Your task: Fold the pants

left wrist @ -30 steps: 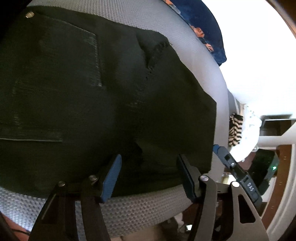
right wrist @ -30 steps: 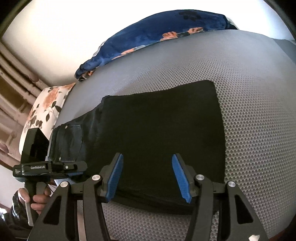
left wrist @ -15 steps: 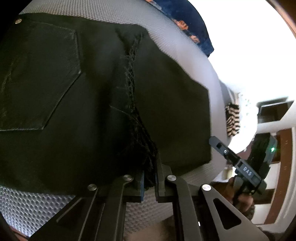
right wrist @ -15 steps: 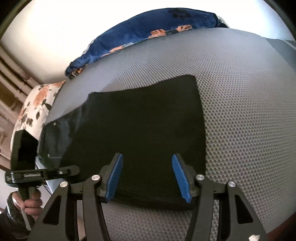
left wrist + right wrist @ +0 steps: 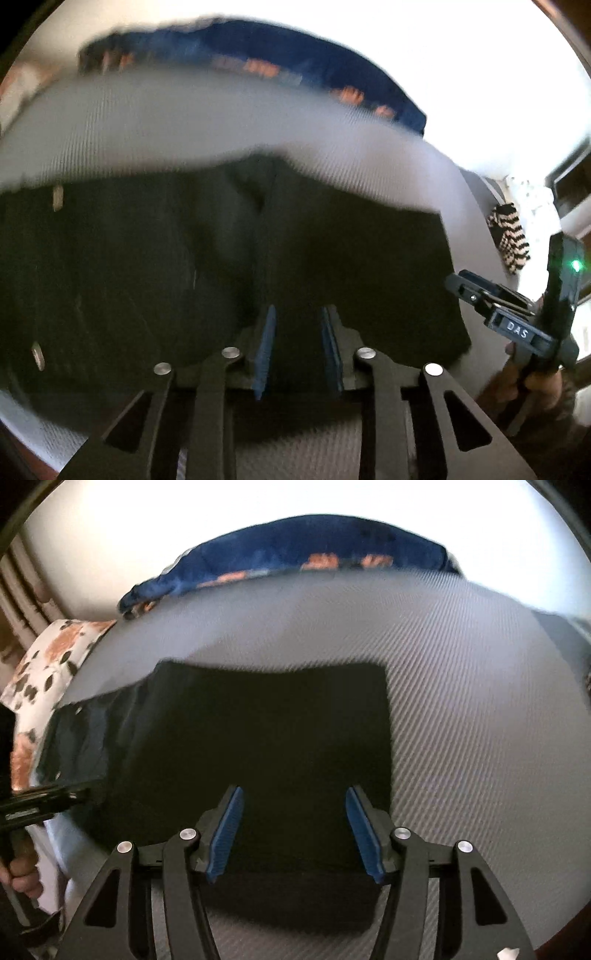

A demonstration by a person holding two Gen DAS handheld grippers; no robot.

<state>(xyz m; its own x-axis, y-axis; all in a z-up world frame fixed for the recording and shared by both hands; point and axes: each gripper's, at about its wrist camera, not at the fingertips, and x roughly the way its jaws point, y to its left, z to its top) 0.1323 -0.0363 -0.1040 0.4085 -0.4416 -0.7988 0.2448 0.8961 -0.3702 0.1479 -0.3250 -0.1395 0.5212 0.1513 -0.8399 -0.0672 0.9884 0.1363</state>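
Black pants [image 5: 147,266] beneath both claws: left claw [image 5: 297,343] opening, right claw [image 5: 293,830] "DAS", wide, empty.

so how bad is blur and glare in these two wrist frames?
Left wrist: heavy motion smear across the black pants and grey mattress, window area blown out at right. Right wrist: milder blur, mattress weave streaked, pants near-featureless black, background wall overexposed. Both show fisheye curvature.

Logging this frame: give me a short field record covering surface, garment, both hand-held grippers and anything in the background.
surface: grey mesh mattress
garment: black pants, folded, lying flat
left hand-held gripper: jaws opening, over the pants, nothing pinched
right hand-held gripper: open, over the near edge of the pants
background: blue floral blanket, floral pillow
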